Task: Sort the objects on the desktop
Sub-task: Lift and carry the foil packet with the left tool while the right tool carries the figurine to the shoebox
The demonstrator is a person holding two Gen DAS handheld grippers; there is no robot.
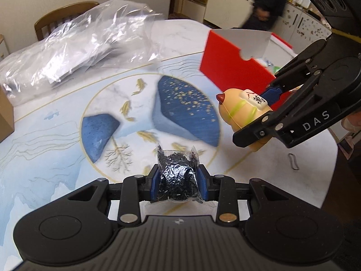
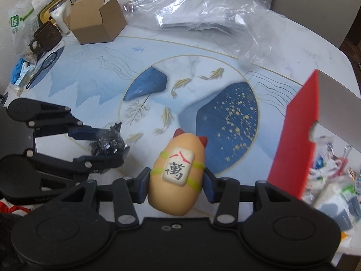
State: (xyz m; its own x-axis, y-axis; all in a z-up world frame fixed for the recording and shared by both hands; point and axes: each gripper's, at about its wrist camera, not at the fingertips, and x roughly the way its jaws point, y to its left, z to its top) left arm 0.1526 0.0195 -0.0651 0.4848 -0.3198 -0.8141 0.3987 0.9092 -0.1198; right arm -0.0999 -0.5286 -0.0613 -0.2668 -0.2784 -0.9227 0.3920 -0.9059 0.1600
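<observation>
Claws (image 1: 178,180) (image 2: 177,186) clamping packet (image 1: 178,178); toy (image 2: 176,176)

"DAS" on right gripper (image 1: 266,122); "萬" on toy's tile (image 2: 178,169)

I see a white desk (image 2: 293,52) with blue fish print. On it: clear plastic bag (image 2: 203,11), cardboard box (image 2: 97,24), red box (image 2: 293,149), brown mug (image 2: 45,37), left-edge clutter.

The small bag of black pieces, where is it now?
The bag of black pieces is clamped in the left gripper, above the table; in the right wrist view it is left of the cat toy.
</observation>
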